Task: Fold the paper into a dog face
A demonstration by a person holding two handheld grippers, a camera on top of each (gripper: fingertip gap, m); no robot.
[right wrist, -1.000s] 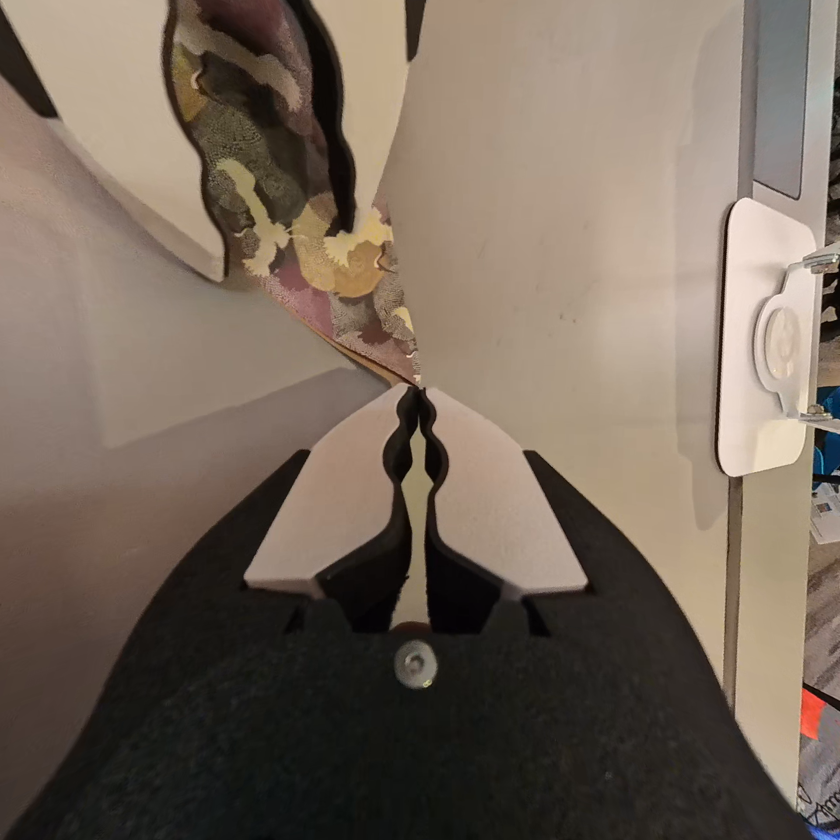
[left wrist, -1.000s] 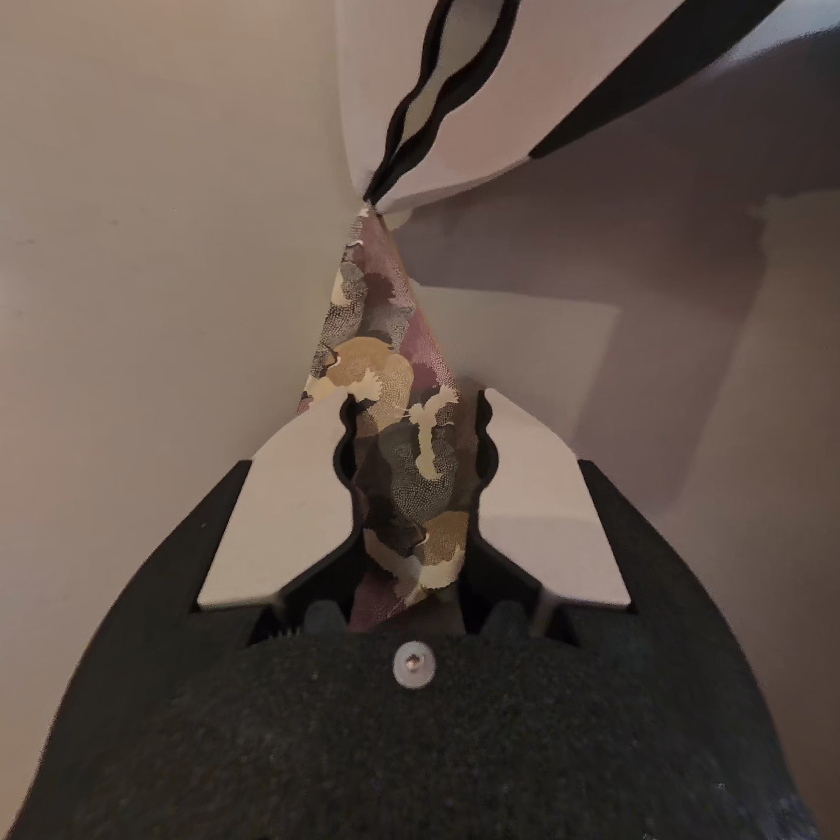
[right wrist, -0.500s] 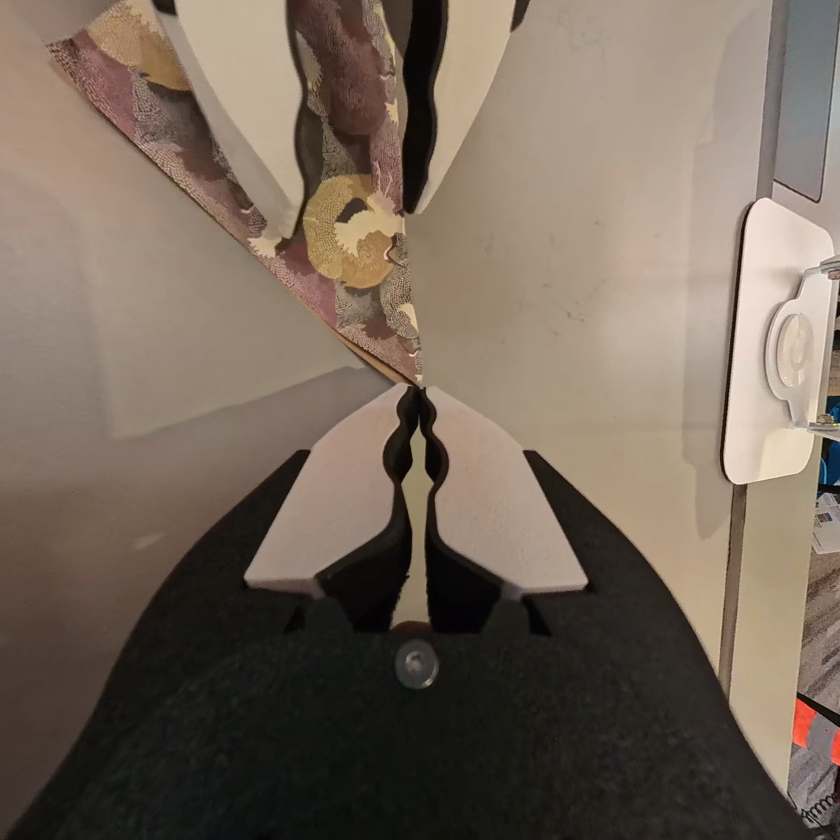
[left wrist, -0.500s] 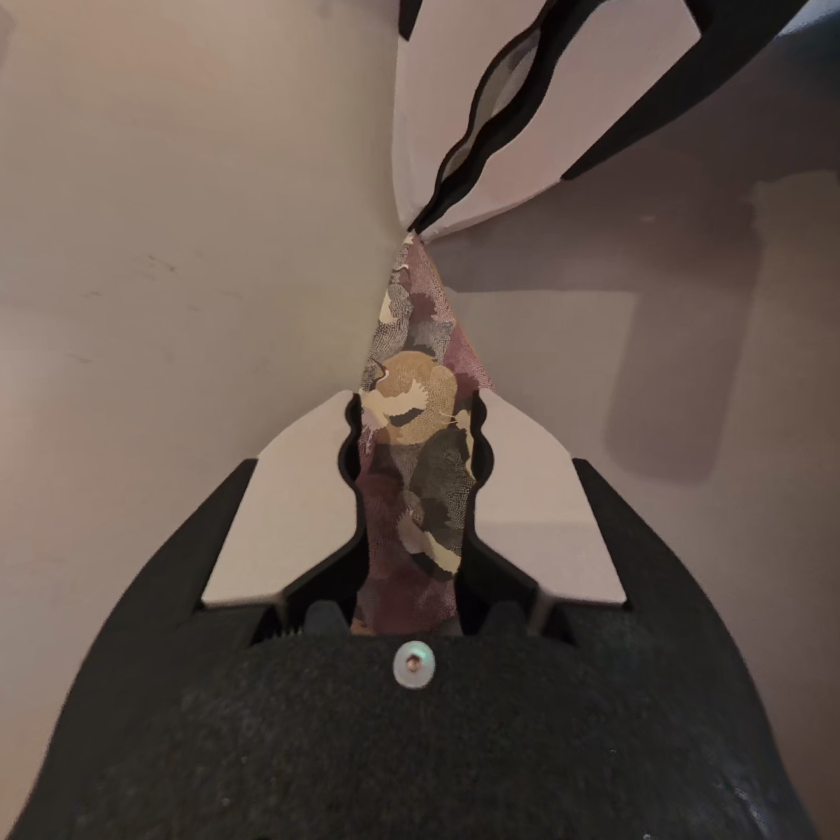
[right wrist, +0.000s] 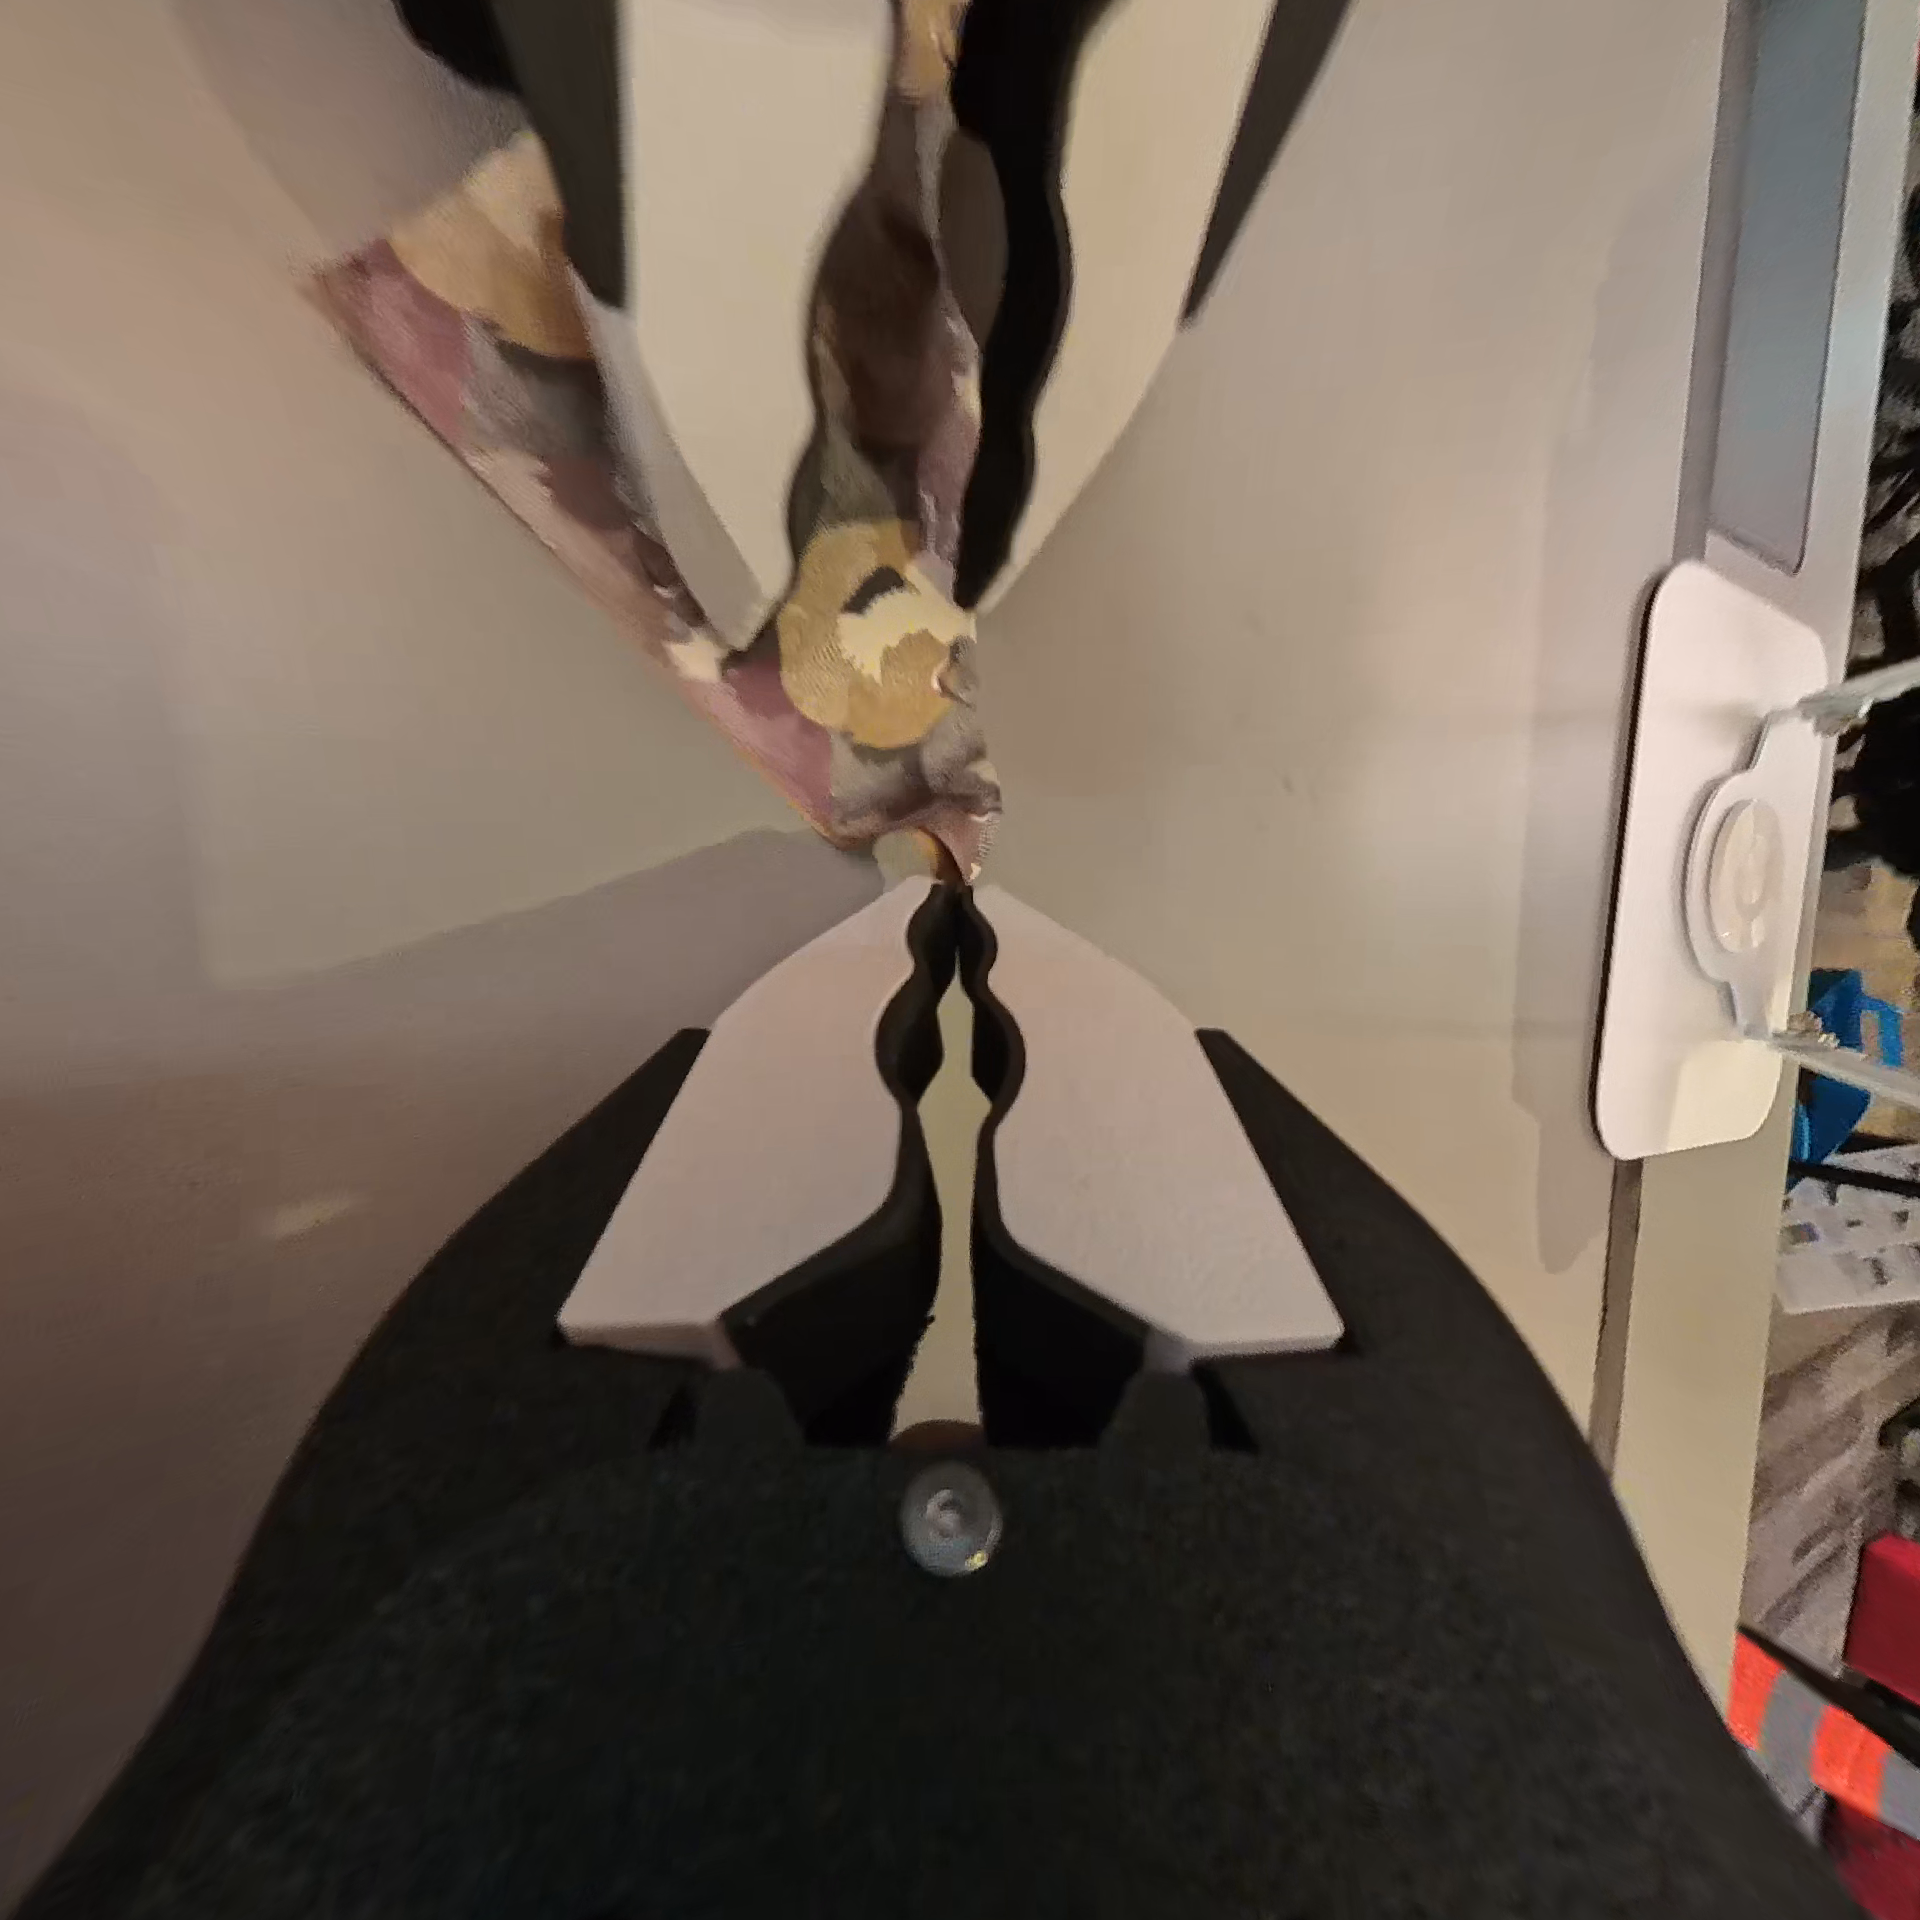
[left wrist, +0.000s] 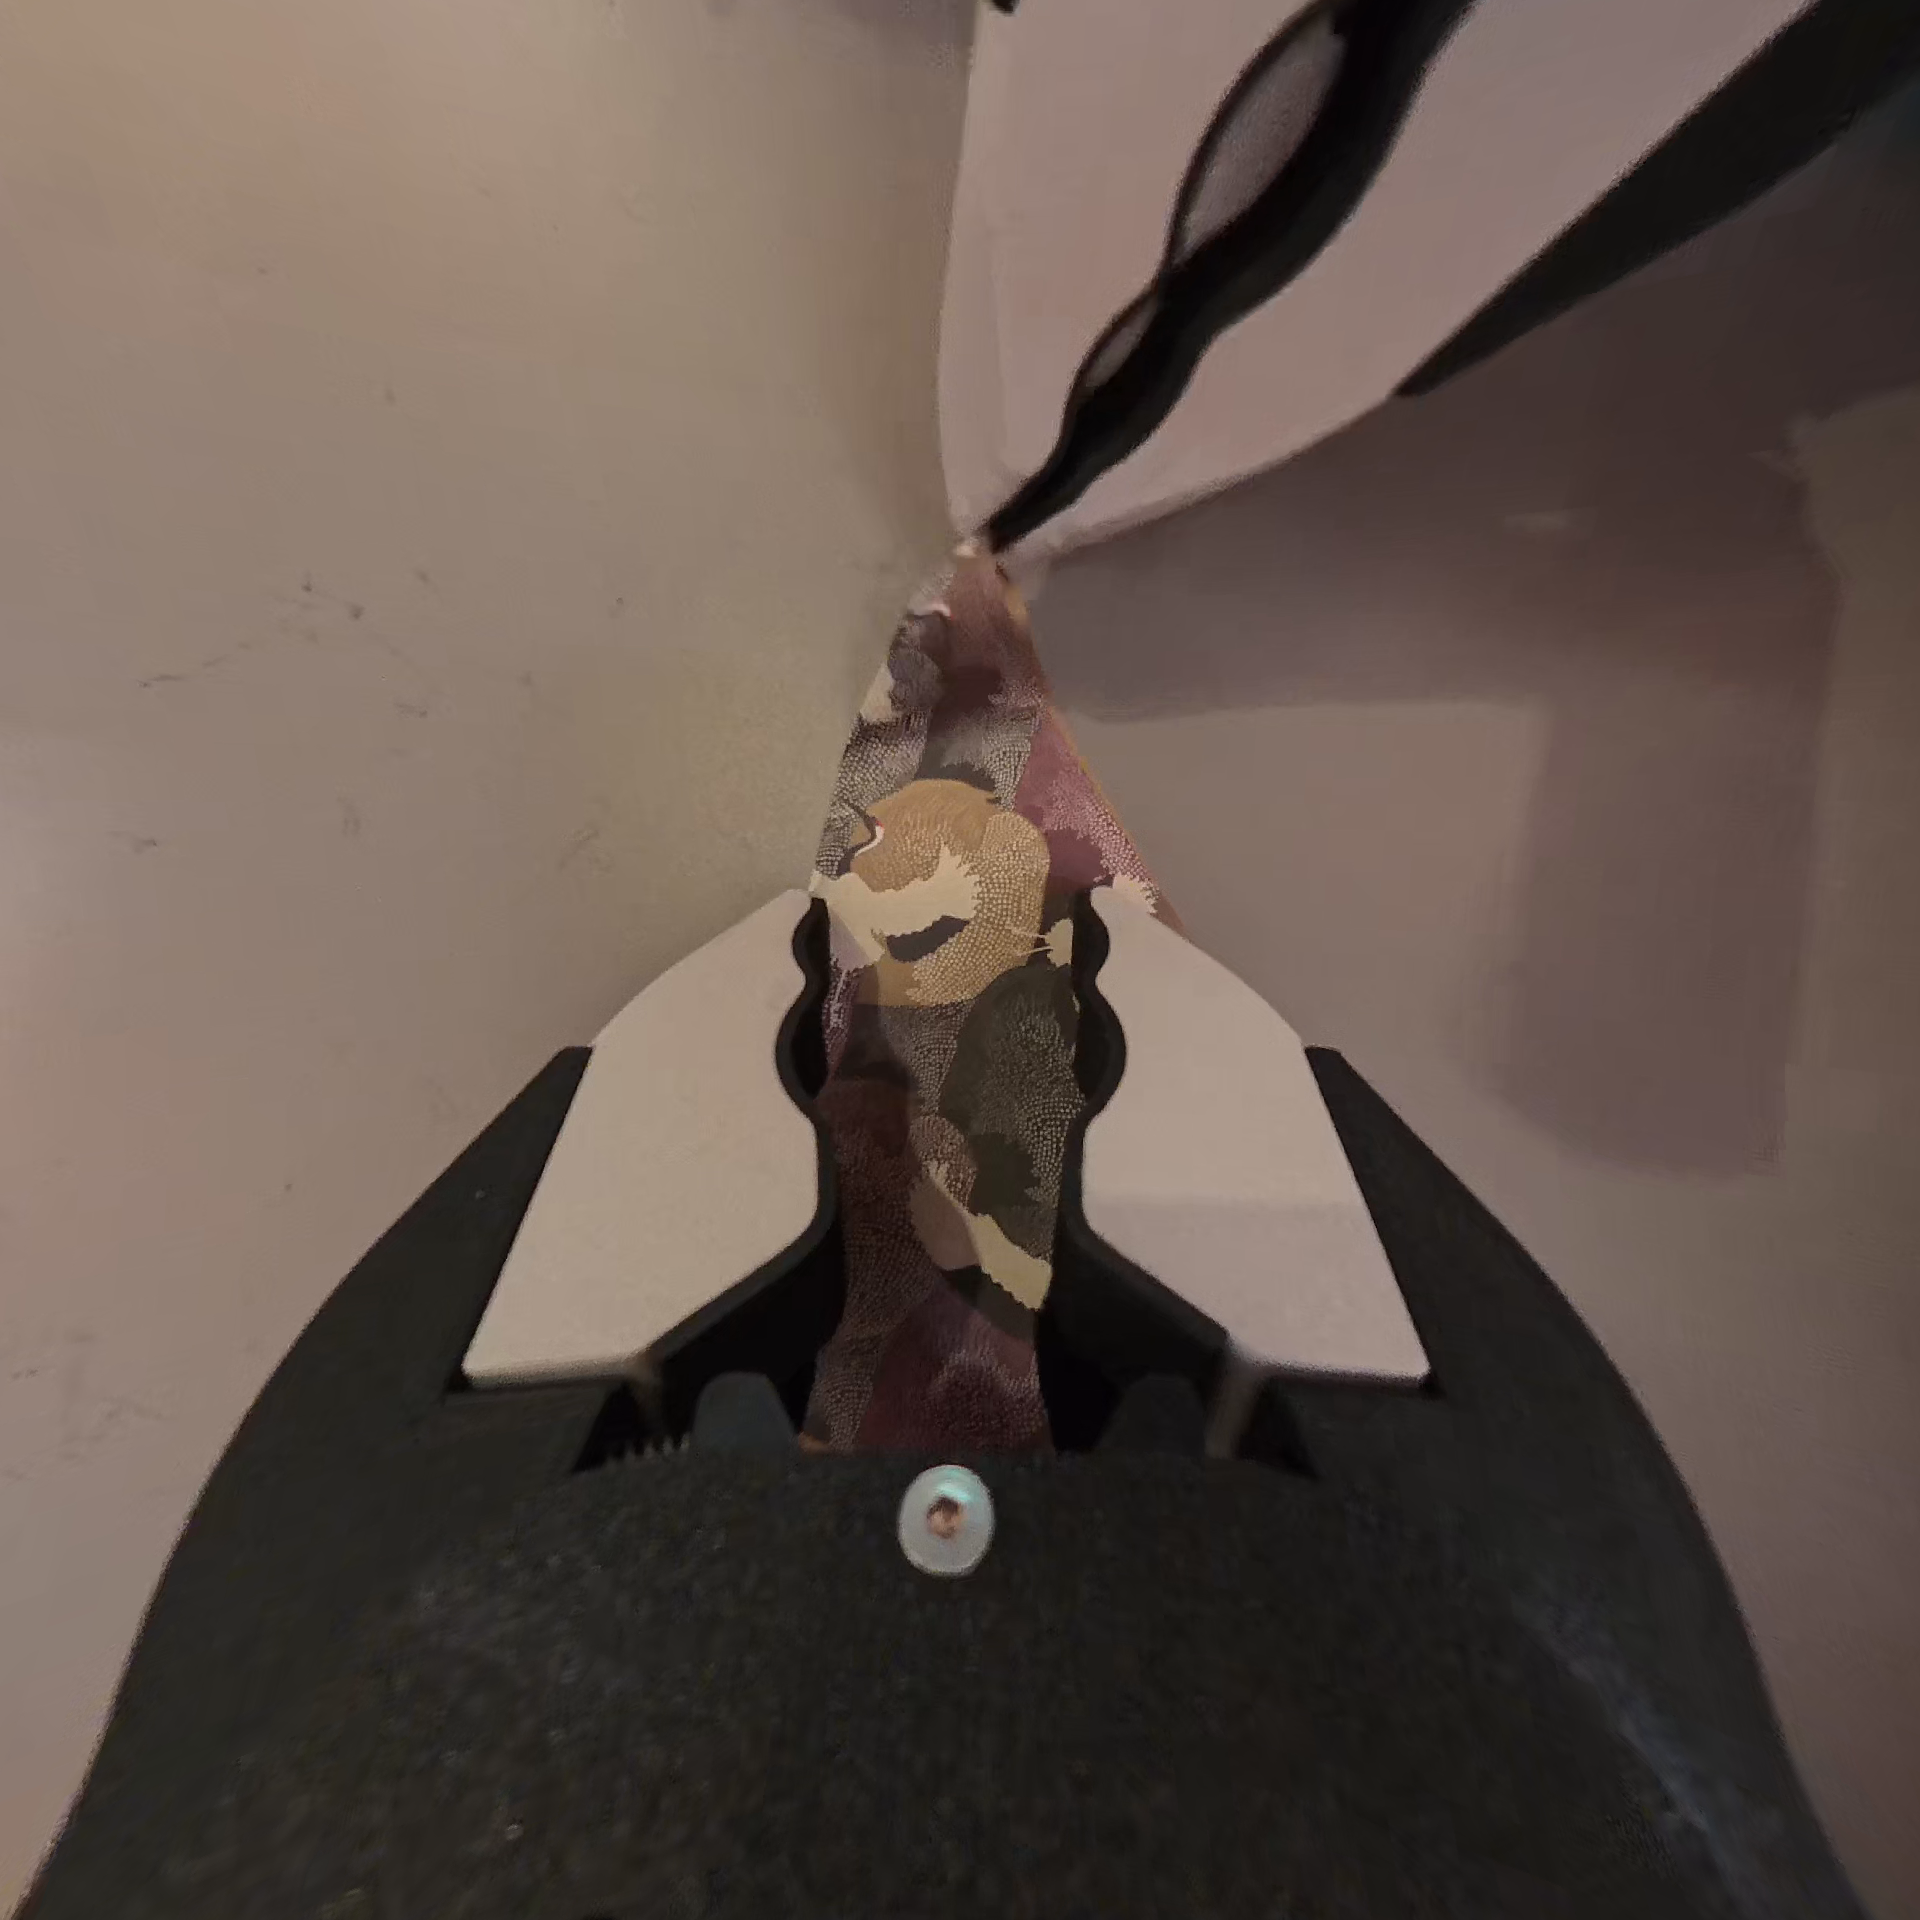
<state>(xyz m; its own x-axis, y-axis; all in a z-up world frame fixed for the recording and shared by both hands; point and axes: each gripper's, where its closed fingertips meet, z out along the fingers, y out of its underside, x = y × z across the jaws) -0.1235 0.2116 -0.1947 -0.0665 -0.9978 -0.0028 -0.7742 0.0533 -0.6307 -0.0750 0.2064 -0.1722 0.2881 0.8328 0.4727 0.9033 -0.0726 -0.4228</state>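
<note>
The patterned paper [left wrist: 940, 1091], purple, grey and gold, is folded to a narrow point and lies on the pale table [left wrist: 416, 520]. My left gripper [left wrist: 945, 914] is open a little, with one finger on each side of the paper, which shows through the gap. My right gripper [right wrist: 951, 894] is shut, its tips pinching the paper's far corner [right wrist: 961, 831], which curls up there. It comes in from the upper right in the left wrist view [left wrist: 997, 530]. In the right wrist view, the left gripper [right wrist: 873, 613] sits over the paper [right wrist: 873, 675] at the top.
A white plate with a metal clamp [right wrist: 1714, 862] is fixed at the table's right edge, beside a grey strip [right wrist: 1787, 312]. Beyond the edge lie papers and a red and orange object [right wrist: 1829, 1745]. Bare table [right wrist: 1247, 623] surrounds the paper. One gripper's finger ends stand about 6 cm off the other's.
In the right wrist view the left gripper has swung from the upper left to straight ahead. The two grippers now face each other along the paper. The pinched corner now looks crumpled.
</note>
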